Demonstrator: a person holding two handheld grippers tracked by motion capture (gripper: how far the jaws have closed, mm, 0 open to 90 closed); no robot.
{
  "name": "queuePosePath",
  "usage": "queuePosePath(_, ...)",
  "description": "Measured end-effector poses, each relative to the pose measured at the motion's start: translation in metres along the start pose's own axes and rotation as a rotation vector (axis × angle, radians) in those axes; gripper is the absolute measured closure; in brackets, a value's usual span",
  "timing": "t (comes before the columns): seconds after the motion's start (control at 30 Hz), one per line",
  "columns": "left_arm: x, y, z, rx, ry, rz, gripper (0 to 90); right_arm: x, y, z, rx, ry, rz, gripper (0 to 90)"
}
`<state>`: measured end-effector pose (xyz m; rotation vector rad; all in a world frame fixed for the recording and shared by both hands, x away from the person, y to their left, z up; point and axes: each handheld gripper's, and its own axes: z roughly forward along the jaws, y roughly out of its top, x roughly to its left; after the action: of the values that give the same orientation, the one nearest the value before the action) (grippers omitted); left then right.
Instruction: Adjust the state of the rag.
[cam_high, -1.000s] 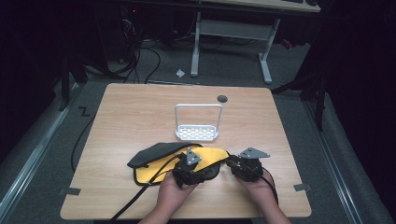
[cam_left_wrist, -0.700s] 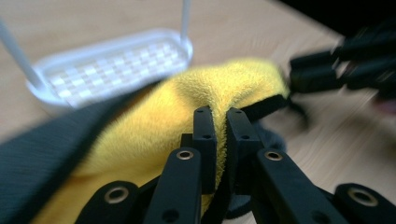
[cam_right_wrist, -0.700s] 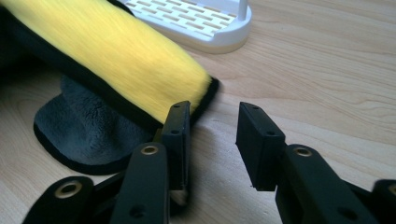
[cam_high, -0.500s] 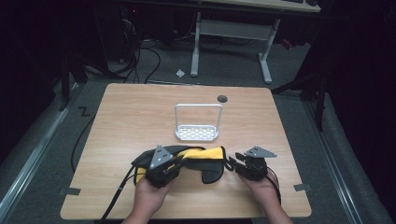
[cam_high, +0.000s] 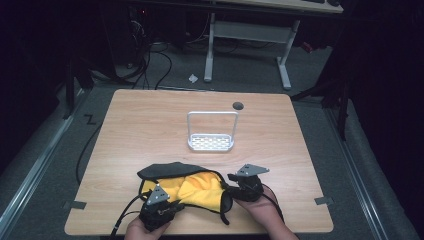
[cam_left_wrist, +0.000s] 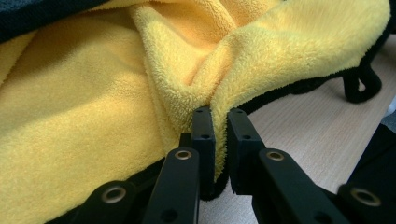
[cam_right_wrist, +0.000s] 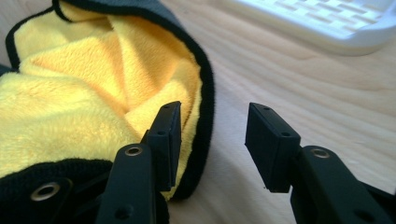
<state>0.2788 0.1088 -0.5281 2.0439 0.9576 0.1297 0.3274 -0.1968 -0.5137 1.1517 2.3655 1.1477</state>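
Here we see the left gripper (cam_left_wrist: 219, 126) pinching the yellow cloth's (cam_high: 200, 189) black-trimmed hem at the table's (cam_high: 150, 125) near edge; the right gripper's (cam_right_wrist: 212, 140) jaws, just opening, stand empty beside it. No legible writing.

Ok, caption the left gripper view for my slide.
Left gripper pinching the yellow cloth edge above the wooden table.

A fluffy yellow fleece cloth with black hem (cam_high: 200, 187) is lying on the matt pale wood-grain table (cam_high: 150, 125); at twelve o'clock, a smooth white plastic rack (cam_high: 211, 143) is sitting.
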Motion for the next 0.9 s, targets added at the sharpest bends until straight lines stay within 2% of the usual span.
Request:
queuePosePath(0.07,0.000,0.000,0.000,0.001,0.001,0.001,82.8,0.004,-0.002,0.007,0.038,0.007,-0.011,59.3)
queuePosePath(0.1,0.000,0.001,0.000,0.002,0.002,0.001,82.8,0.004,-0.003,0.009,0.060,0.014,-0.014,66.9)
queuePosePath(0.13,0.000,0.001,0.000,0.000,0.001,0.000,82.7,0.005,-0.005,0.012,0.076,0.022,-0.023,81.5)
queuePosePath(0.17,0.000,0.001,0.000,0.000,0.003,0.000,82.7,0.006,-0.006,0.011,0.078,0.001,-0.058,87.1)
queuePosePath(0.2,-0.001,0.002,0.000,-0.002,0.003,-0.006,82.7,0.005,-0.004,0.010,0.074,-0.024,-0.068,87.6)
queuePosePath(0.3,-0.005,0.009,0.003,-0.007,-0.008,0.008,82.8,-0.017,0.013,-0.007,-0.008,-0.134,-0.036,87.7)
queuePosePath(0.4,-0.013,0.015,0.009,0.001,-0.020,0.048,82.8,-0.047,0.038,-0.023,-0.067,-0.230,0.007,87.2)
queuePosePath(0.5,-0.018,0.015,0.015,0.020,-0.034,0.066,82.9,-0.068,0.056,-0.025,-0.064,-0.281,0.019,83.5)
queuePosePath(0.53,-0.019,0.013,0.017,0.021,-0.035,0.068,82.8,-0.075,0.060,-0.023,-0.053,-0.298,0.020,79.8)
queuePosePath(0.57,-0.019,0.013,0.018,0.023,-0.036,0.063,82.8,-0.083,0.064,-0.018,-0.034,-0.293,0.035,73.1)
queuePosePath(0.67,-0.018,0.013,0.019,0.021,-0.061,0.041,78.4,-0.087,0.066,-0.012,-0.009,-0.280,0.047,64.3)
queuePosePath(0.73,-0.018,0.014,0.020,0.015,-0.101,0.018,64.0,-0.082,0.064,-0.013,-0.012,-0.265,0.041,58.6)
queuePosePath(0.83,-0.019,0.014,0.019,-0.001,-0.112,0.010,55.7,-0.072,0.058,-0.021,-0.031,-0.257,0.017,54.8)
queuePosePath(0.9,-0.020,0.015,0.018,-0.005,-0.112,0.010,52.7,-0.067,0.056,-0.029,-0.040,-0.270,0.004,52.7)
